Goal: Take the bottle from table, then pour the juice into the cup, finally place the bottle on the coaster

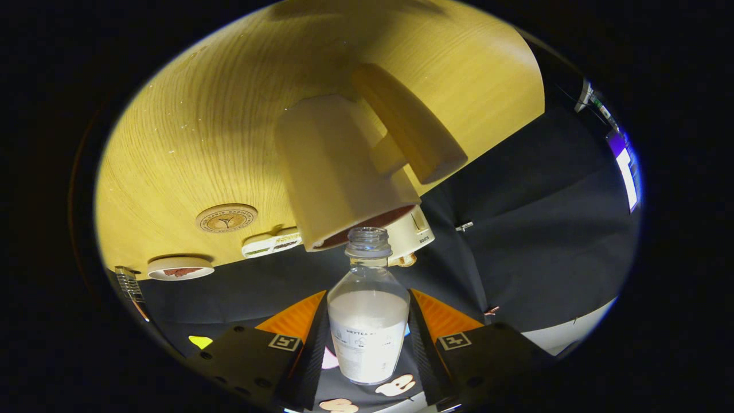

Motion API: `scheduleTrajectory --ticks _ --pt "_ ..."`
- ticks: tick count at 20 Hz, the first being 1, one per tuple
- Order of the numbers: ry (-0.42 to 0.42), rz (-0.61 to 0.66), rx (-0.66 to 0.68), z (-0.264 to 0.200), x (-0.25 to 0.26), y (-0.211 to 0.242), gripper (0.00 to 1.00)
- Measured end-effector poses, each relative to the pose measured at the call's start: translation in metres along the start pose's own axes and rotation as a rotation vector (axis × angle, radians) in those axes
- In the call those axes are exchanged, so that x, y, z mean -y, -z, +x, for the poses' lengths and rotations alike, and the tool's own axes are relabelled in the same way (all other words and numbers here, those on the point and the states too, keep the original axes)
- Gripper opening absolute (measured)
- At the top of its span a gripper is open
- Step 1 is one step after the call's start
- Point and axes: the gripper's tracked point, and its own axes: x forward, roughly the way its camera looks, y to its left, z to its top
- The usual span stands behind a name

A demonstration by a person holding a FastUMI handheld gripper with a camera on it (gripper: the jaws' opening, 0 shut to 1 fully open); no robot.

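My gripper [368, 295] is shut on a clear uncapped bottle [367, 335], with both fingers pressing its sides. White liquid sits in the part of the bottle between the fingers, and the neck is clear. The bottle's open mouth [368, 235] is just at the rim of a white cup [338, 166] with a wooden handle [408, 131]. The view is rolled over, so the cup and the wooden table [195, 115] appear inverted beyond the fingers. A round wooden coaster [226, 218] lies on the table to the left of the cup.
A small white dish [180, 268] with something reddish sits near the table's edge, left of the coaster. A flat white item [272, 242] lies between the coaster and the cup. A white appliance [414, 229] stands behind the cup. Black cloth hangs around the table.
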Motion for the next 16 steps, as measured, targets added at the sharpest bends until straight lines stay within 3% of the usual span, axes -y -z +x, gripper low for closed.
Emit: scheduleTrajectory --ticks 3,5,12,16 --pt "-0.026 0.04 -0.029 0.001 -0.005 0.007 0.71" --pt "-0.06 0.136 -0.079 -0.003 -0.013 0.016 0.72" --pt "-0.14 0.678 -0.264 -0.026 -0.033 0.027 0.72" --pt "-0.177 1.055 -0.331 -0.035 -0.033 0.016 0.72"
